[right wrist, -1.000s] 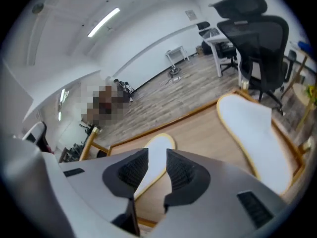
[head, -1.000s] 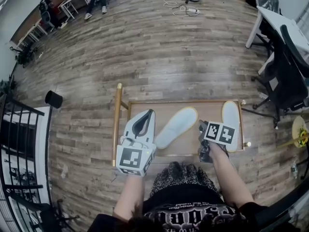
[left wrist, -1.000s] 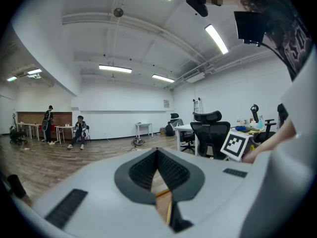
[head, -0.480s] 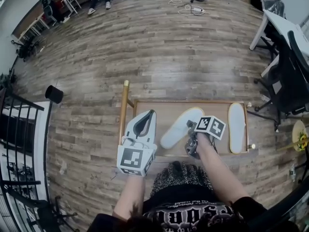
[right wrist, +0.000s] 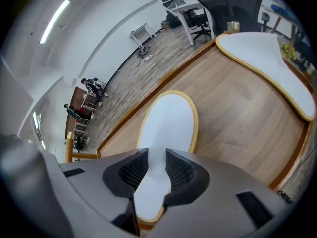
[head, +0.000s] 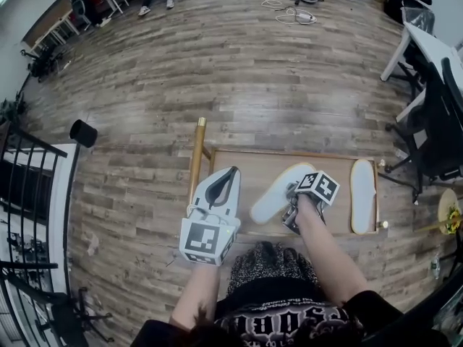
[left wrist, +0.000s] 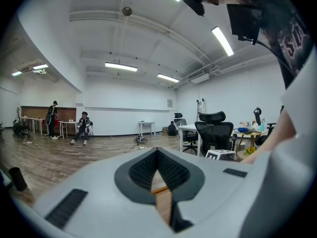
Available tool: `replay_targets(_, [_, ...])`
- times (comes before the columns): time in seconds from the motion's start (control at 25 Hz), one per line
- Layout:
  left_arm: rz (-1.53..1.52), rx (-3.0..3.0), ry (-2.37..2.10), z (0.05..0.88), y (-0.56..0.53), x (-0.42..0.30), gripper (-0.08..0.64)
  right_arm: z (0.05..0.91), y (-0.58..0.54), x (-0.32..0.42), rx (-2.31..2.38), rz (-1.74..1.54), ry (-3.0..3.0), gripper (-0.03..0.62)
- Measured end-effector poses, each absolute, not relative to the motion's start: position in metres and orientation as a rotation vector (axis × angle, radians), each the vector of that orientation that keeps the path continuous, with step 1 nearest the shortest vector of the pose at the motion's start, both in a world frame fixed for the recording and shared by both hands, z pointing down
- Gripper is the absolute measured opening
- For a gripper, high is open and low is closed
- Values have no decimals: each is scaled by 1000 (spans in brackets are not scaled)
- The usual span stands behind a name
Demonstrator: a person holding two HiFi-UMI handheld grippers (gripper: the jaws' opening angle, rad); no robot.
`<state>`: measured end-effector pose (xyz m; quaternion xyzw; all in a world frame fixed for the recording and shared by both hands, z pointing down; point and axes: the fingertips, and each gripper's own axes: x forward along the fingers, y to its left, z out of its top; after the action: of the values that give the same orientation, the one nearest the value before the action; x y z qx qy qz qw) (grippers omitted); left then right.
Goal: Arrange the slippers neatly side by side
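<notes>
Two white slippers lie sole-up on a low wooden tray [head: 249, 166]. One slipper [head: 278, 188] lies slanted in the tray's middle. The other slipper [head: 363, 194] lies straight along the right rim. My right gripper [head: 291, 197] hovers over the slanted slipper's [right wrist: 166, 125] near end. Its jaws stand open, and the white sole shows in the gap with neither pad pressing on it. The second slipper [right wrist: 270, 63] is off to its right. My left gripper [head: 233, 172] is held over the tray's left part, shut and empty [left wrist: 157, 151].
A brass post [head: 197, 150] stands at the tray's left corner. A black cylinder [head: 83, 132] sits on the plank floor to the left, beside a black railing [head: 29, 186]. Office chairs and a desk [head: 434, 85] crowd the right side. Cables [head: 289, 9] lie far back.
My right gripper has moved left from beside the straight slipper to the slanted one, its jaws unchanged. The left gripper and both slippers have kept their places on the tray.
</notes>
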<state>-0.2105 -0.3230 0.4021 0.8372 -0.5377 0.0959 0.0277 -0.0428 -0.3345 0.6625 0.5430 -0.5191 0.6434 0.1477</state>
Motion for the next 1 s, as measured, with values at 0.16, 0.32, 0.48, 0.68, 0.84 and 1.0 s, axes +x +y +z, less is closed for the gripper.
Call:
replay_targets(0.16, [289,2571,-1677,403,-322,-219,2,651,-338,-29,1643,2018,-1436,97])
replay_targets(0.32, [275,2560,-1672,410,-320,-221,2,655,-339,-22,1659,2032,-1393,97])
replay_targets(0.48, [260,2575,-1665,409,-321,-221,2,663,-336,-31,1602,1965,-1352,97])
replay_targets(0.68, [251,2568,-1674,409,-320,-228,2,669,-329,-28,1555,1809,-1334,18])
replay_targets(0.84, [246,2560,-1680,410,-321,-232,2,666,-329,-23,1543,1745,-1389,11])
replay_targets(1.0, [236,2566,-1675,407,-324,-230,2,661,-328,-17,1488,1654,-1460,9])
